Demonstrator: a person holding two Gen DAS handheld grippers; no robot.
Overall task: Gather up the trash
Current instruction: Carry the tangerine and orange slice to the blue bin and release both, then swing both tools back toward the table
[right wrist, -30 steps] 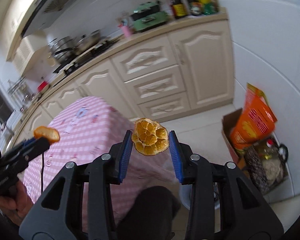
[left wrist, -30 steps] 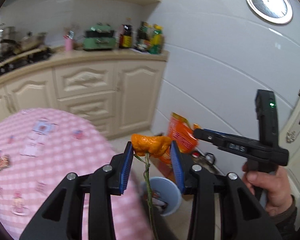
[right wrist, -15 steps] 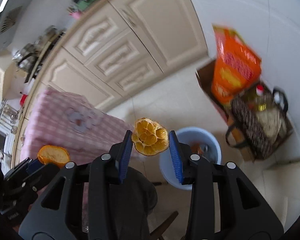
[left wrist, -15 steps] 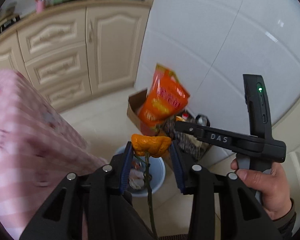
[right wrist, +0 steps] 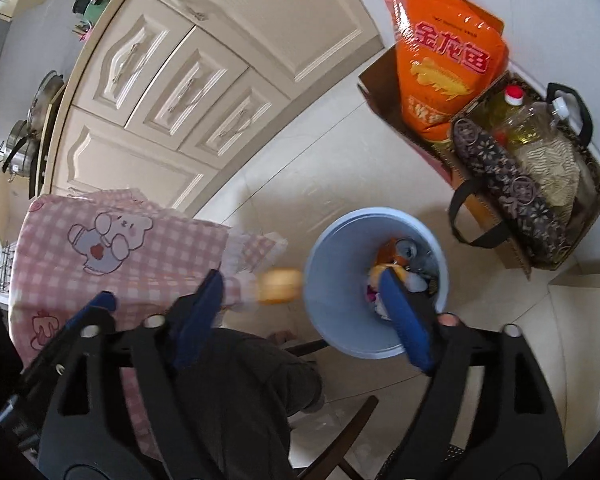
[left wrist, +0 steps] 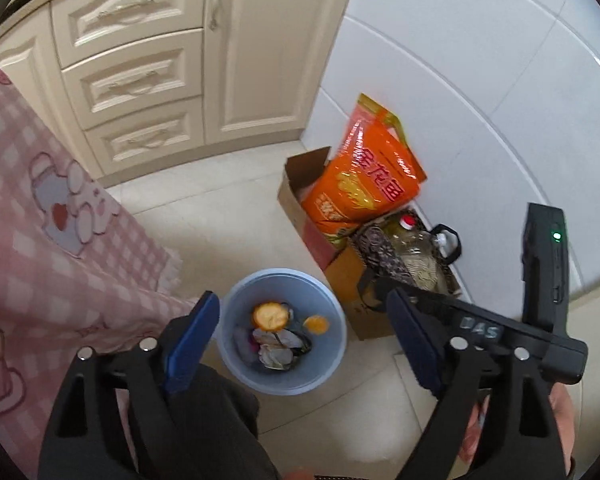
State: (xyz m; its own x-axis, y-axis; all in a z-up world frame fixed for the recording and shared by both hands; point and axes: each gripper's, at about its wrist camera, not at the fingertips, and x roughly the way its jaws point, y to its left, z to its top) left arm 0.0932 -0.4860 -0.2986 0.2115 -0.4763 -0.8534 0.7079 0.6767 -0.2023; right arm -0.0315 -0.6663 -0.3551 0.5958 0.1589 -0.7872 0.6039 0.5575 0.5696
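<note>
Both tongs are springing apart with nothing between the blue pads: the left tongs (left wrist: 300, 344) hang over the blue trash bin (left wrist: 236, 360), where 2 orange peel pieces (left wrist: 270, 315) already lie on wrappers. From the right tongs (right wrist: 304, 312) a blurred orange peel (right wrist: 281, 285) is in mid-air just beside the bin rim (right wrist: 312, 280) (it may land outside). Such peel looks light, limp and slightly slick; pinch it across its curled edge, gently.
</note>
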